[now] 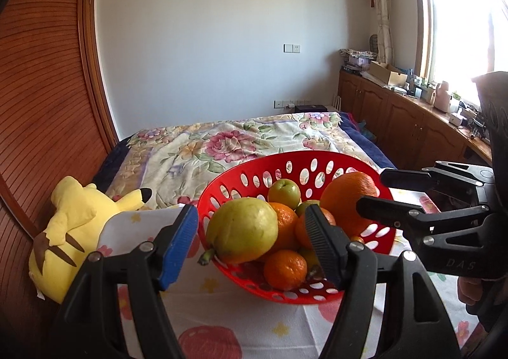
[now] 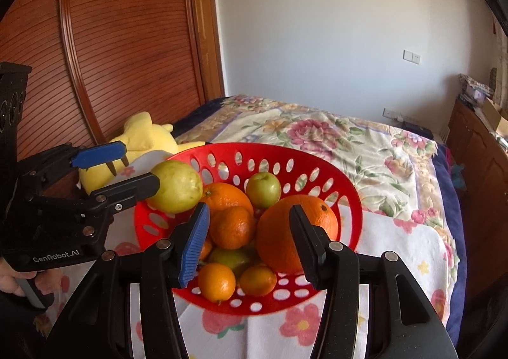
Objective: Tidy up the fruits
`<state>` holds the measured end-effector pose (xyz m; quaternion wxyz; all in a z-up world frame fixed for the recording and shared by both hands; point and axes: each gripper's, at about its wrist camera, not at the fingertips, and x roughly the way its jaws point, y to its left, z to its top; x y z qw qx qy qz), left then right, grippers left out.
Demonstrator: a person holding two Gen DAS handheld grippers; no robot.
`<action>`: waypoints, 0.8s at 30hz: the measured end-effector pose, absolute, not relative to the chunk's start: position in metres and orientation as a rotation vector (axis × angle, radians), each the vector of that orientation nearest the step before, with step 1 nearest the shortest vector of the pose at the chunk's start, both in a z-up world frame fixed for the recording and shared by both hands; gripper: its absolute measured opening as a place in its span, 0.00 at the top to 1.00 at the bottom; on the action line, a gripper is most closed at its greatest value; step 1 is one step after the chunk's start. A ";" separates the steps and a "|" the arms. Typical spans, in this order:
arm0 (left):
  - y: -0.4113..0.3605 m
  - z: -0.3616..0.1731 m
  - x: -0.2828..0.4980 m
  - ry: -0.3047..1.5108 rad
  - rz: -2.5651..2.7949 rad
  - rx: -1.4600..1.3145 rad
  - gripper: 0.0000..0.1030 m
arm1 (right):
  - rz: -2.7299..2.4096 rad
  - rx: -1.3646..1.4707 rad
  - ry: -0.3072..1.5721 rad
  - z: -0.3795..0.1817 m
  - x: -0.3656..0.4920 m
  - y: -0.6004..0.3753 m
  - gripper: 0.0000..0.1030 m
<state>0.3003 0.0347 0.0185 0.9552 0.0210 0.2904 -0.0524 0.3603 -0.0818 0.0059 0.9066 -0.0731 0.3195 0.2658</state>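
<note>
We note both tongs spread wide and holding nothing: left gripper point(image 1: 254, 241) at the left rim of the red basket point(image 1: 235, 175), right gripper point(image 2: 250, 243) at its near rim. Inside the basket we log a yellow-green guava point(image 1: 241, 229) at left, a large orange point(image 2: 292, 232) at right, a small green apple point(image 2: 263, 189) at back, and tangerines point(image 2: 217, 281) at front.

Bright daylight, blown-out window point(image 1: 457, 29) glare, sharp focus, fisheye-bent, dark-vignetted edges

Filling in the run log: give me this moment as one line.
left tool: open, flanking pear | right tool: open, flanking big orange | red basket: fruit inside | nothing gripped
</note>
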 end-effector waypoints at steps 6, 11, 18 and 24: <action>0.031 0.038 0.256 0.551 -0.107 0.055 0.26 | 0.512 -0.110 0.607 0.023 0.319 -0.096 0.48; 0.029 0.056 0.210 0.501 -0.106 0.064 0.24 | 0.495 -0.089 0.567 0.038 0.279 -0.104 0.46; 0.020 0.069 0.160 0.432 -0.104 0.088 0.13 | 0.445 -0.067 0.500 0.053 0.228 -0.117 0.40; 0.017 0.070 0.128 0.405 -0.134 0.068 0.03 | 0.408 -0.060 0.456 0.056 0.195 -0.125 0.30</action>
